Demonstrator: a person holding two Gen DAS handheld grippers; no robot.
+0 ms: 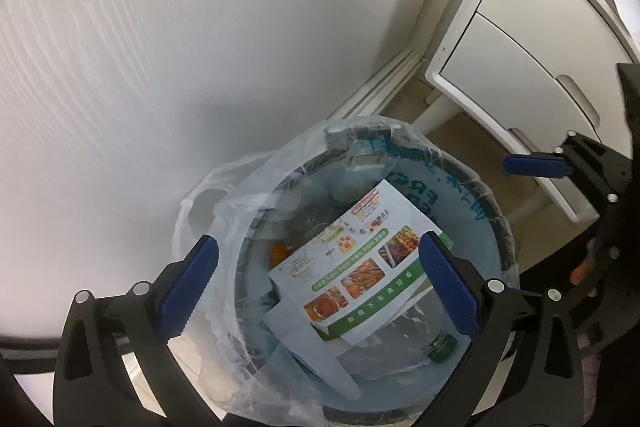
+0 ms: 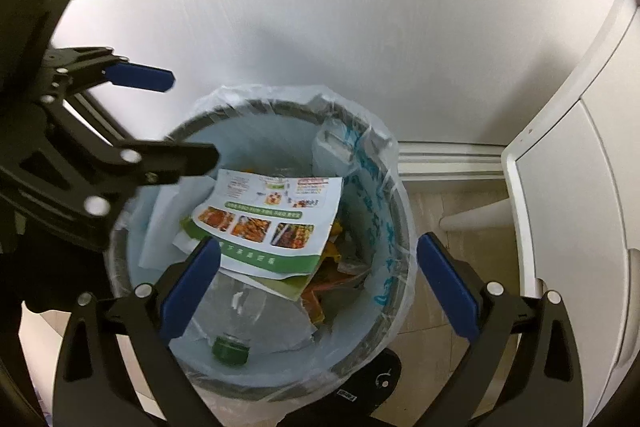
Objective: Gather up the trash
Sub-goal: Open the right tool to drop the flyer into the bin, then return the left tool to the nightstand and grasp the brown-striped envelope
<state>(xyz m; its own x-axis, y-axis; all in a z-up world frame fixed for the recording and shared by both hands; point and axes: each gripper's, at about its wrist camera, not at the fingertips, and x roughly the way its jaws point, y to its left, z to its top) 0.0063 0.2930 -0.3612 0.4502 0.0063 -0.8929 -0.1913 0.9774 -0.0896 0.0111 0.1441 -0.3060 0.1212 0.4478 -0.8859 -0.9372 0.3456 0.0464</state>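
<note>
A round trash bin (image 1: 505, 231) lined with a clear plastic bag stands on the floor by the wall; it also shows in the right wrist view (image 2: 394, 195). Inside lie a food flyer (image 1: 352, 267) (image 2: 276, 215), a clear bottle with a green cap (image 1: 440, 347) (image 2: 230, 349), orange wrappers (image 2: 320, 291) and white paper. My left gripper (image 1: 318, 285) is open and empty above the bin. My right gripper (image 2: 318, 285) is open and empty above the bin too. Each gripper shows in the other's view: the right one (image 1: 538, 165), the left one (image 2: 168, 115).
A white wall stands behind the bin. A white cabinet with two drawers (image 1: 532, 39) (image 2: 580, 211) on legs stands to the right, over a wooden floor (image 2: 452, 199). Loose bag plastic (image 1: 208, 211) hangs over the bin's left side. A black pedal (image 2: 372, 383) sits at the bin's foot.
</note>
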